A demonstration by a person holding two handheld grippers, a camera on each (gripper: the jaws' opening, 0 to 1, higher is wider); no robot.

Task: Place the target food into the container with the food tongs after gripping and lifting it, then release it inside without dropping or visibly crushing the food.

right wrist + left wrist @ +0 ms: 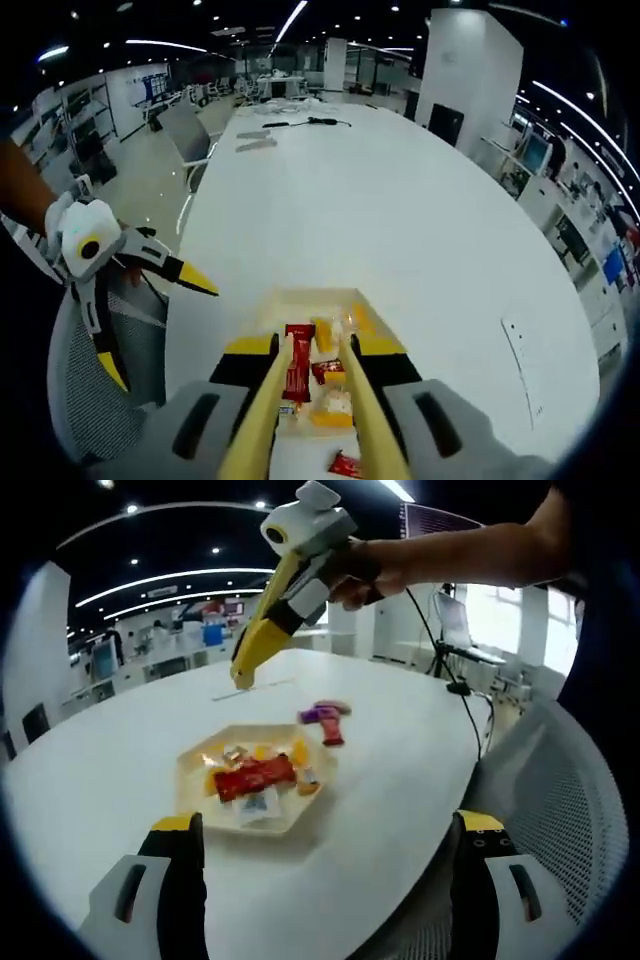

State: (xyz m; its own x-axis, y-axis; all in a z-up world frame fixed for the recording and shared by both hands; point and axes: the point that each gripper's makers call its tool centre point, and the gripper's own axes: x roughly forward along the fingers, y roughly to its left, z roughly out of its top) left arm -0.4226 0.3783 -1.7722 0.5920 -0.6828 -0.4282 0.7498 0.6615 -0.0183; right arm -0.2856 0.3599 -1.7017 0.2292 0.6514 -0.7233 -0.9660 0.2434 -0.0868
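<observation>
A beige hexagonal tray (186, 780) of wrapped snacks sits on the white table (100, 770), with a red packet (255, 775) on top. A purple packet (322, 713) and a small red packet (332, 736) lie on the table just beyond it. My left gripper (328, 825) is near the table's edge, jaws wide open and empty. My right gripper (300, 585), held by a hand, hovers high past the tray, shut on yellow food tongs (255, 640) that point down. In the right gripper view the tongs (262, 420) are spread above the tray (300, 295) and the red packet (297, 365). The left gripper (165, 338) is at the left.
A grey mesh chair (560, 810) stands at the table's edge beside my left gripper, also seen as the chair (90, 400). A laptop on a stand (455, 630) with a black cable is behind the table. Small items (255, 140) lie at the table's far end.
</observation>
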